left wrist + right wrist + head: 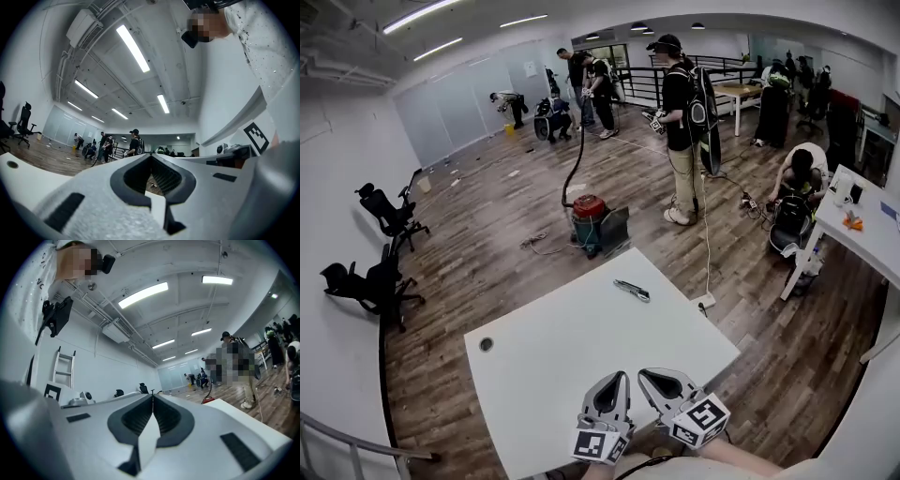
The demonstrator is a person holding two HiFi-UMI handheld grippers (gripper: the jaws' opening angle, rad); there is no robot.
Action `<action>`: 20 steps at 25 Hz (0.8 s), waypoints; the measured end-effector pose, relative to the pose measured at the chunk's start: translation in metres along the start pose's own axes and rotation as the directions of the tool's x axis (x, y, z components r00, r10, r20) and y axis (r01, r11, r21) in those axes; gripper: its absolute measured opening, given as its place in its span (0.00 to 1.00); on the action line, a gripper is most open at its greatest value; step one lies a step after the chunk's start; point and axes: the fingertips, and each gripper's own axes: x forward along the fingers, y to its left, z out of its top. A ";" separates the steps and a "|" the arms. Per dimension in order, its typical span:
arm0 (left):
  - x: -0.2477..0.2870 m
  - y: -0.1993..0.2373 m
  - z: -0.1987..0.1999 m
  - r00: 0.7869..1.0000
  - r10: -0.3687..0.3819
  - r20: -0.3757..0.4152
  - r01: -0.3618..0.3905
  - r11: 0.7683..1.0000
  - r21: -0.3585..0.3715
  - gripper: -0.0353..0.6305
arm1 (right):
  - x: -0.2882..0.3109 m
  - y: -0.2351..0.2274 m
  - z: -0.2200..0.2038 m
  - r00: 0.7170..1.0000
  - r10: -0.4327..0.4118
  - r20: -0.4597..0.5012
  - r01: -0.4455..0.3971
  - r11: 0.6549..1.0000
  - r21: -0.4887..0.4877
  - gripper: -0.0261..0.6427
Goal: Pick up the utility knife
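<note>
Knife [632, 291] at far edge of white desk [553, 361], left gripper [622, 376] and right gripper [642, 373] side by side over near edge, both closed and empty

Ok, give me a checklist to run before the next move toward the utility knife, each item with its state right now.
1. Sight of the utility knife, lying on the far side of the table: ok.
2. Bare tabletop between both grippers and the knife: ok.
3. Jaws of the right gripper apart for the grasp: not ok, together and empty.
4. Jaws of the left gripper apart: not ok, together and empty.
5. A gripper at the knife: not ok, both are at the table's near edge.
6. Blade retracted: cannot tell, too small.
</note>
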 end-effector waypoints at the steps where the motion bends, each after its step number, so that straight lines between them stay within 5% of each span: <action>1: 0.001 0.000 -0.002 1.000 0.005 -0.004 -0.005 1.000 0.000 0.06 | 0.002 -0.001 -0.001 1.000 0.007 -0.003 -0.007 1.000 0.005 0.05; 13: 0.014 0.019 -0.016 0.998 0.056 -0.032 -0.056 0.998 0.013 0.06 | 0.014 -0.024 -0.014 1.000 0.014 -0.019 -0.013 0.999 0.052 0.05; 20: 0.041 0.027 -0.020 0.999 0.025 -0.027 -0.025 1.000 -0.002 0.06 | 0.032 -0.043 -0.013 1.000 0.014 -0.028 -0.013 0.999 0.043 0.05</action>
